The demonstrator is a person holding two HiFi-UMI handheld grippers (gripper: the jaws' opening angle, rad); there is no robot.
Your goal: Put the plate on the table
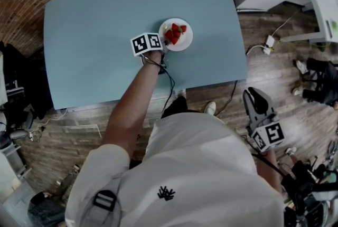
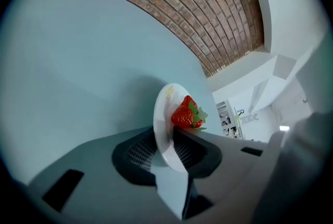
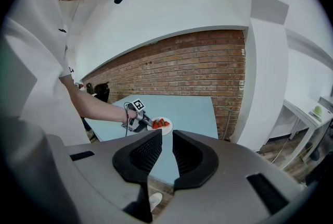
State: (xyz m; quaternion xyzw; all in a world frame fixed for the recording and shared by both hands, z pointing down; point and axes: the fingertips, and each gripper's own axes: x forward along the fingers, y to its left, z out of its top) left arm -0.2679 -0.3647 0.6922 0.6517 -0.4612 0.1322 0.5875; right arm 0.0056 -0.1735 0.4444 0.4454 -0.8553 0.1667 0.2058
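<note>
A small white plate (image 1: 184,44) with red strawberries (image 1: 175,34) lies on the light blue table (image 1: 105,25), near its right front part. My left gripper (image 1: 165,47) reaches the plate's near rim from the front. In the left gripper view the plate (image 2: 165,108) shows edge-on, its rim between the jaws of the left gripper (image 2: 165,137); the pads stand a little off it, and a strawberry (image 2: 186,112) sits just beyond. My right gripper (image 1: 252,95) hangs off the table by my right side. Its jaws (image 3: 167,139) are narrowly apart with nothing between them.
A brick wall (image 3: 197,66) runs behind the table. On the wooden floor to the right lie a cable and a white socket block (image 1: 270,43). White furniture (image 1: 322,4) stands at the far right, and another person's feet (image 1: 311,81) show there.
</note>
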